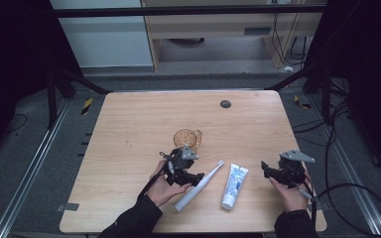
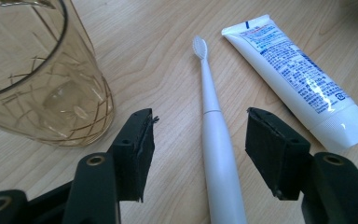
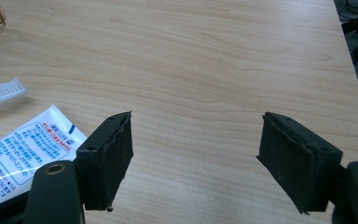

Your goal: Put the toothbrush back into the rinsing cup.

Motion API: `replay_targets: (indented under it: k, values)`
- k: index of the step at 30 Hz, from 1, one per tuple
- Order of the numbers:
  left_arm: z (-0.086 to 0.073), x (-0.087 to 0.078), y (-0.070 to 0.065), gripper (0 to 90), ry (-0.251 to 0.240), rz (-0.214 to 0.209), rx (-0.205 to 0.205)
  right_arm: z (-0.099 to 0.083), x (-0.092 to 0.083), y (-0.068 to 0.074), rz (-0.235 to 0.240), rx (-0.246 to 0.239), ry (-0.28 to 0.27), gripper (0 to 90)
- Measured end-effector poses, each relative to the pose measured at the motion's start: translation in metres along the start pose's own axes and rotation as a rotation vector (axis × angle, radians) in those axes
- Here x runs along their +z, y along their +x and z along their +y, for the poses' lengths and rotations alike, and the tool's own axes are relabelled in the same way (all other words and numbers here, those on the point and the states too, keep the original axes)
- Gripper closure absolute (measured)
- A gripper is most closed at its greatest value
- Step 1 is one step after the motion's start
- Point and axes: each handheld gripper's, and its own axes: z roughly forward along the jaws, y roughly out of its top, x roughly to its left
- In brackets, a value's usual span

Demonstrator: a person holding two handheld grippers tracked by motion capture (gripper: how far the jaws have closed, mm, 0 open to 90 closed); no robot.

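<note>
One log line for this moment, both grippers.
left gripper: open, jaws straddling white electric toothbrush, no contact | right gripper: open over bare wooden table

The toothbrush point(image 2: 214, 140) is plain white. The tube point(image 2: 298, 74) is white with blue print, and the cup point(image 2: 42, 84) is clear amber with an etched line pattern. The table point(image 1: 144, 124) is pale wood grain.

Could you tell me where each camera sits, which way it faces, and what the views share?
High view: above the person's side of the wooden table, looking forward and down; both forearms enter from below, with the left gripper and right gripper.
Left gripper view: rides the left gripper, looking along its open jaws at the toothbrush lying between them, beside the amber cup.
Right gripper view: rides the right gripper, open jaws over bare table.
Shared: the toothpaste tube and toothbrush appear in all three.
</note>
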Motion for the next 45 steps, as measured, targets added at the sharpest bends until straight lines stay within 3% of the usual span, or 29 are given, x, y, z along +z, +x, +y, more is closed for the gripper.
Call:
replay_targets:
  k: [18,45]
  values:
    - [0.005,0.027,-0.003,46.8,0.104,-0.020,0.022,-0.001,0.002,0.001,0.008,-0.012,0.015,26.3]
    - [0.007,0.046,-0.008,53.1,0.187,-0.057,0.048,-0.001,0.005,0.001,0.034,-0.015,0.039,28.2]
